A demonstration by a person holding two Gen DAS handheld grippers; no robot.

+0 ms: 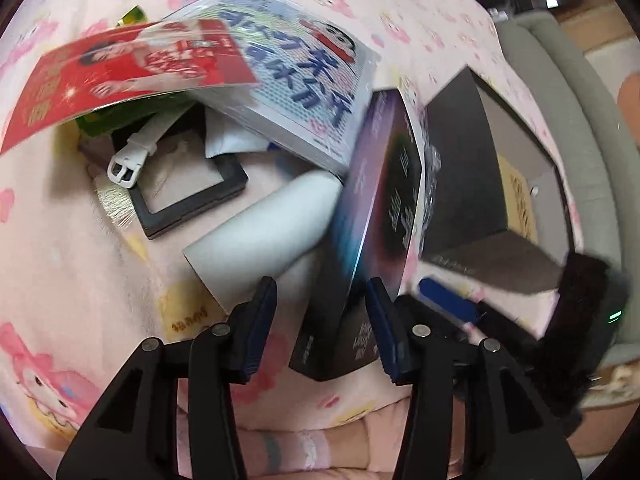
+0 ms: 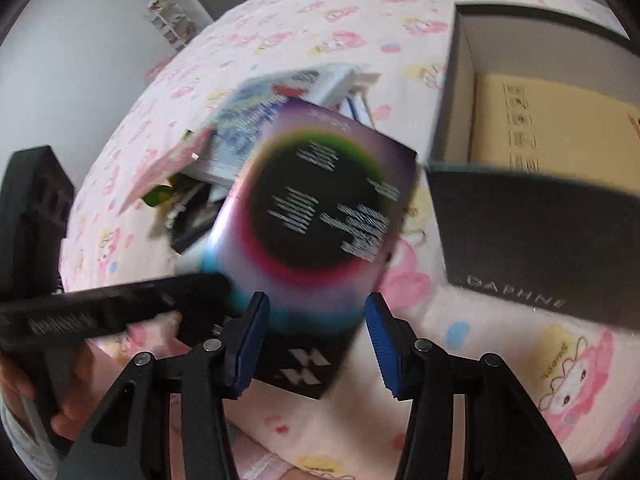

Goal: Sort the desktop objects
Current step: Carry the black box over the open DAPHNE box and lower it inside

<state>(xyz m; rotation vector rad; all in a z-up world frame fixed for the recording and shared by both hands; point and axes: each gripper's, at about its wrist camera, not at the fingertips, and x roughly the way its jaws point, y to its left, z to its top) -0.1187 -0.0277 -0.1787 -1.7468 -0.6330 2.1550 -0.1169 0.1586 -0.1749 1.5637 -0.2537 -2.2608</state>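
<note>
A purple box with a black circle [image 1: 380,200] [image 2: 316,216] stands tilted on the pink sheet. My left gripper [image 1: 322,312] is open around its near lower edge. My right gripper [image 2: 316,320] is open with the box between its blue pads [image 2: 252,344], touching or not I cannot tell. Behind lie a blue cartoon box [image 1: 288,80], a red card [image 1: 120,76], a white roll [image 1: 264,232] and a black frame [image 1: 188,196] with a white strap [image 1: 132,156].
A dark open box [image 2: 536,224] marked DAPHNE holds a tan carton [image 2: 548,128] at the right; it also shows in the left wrist view [image 1: 468,184]. The left gripper's body [image 2: 100,316] crosses the right wrist view. A grey rail [image 1: 576,92] borders the bed.
</note>
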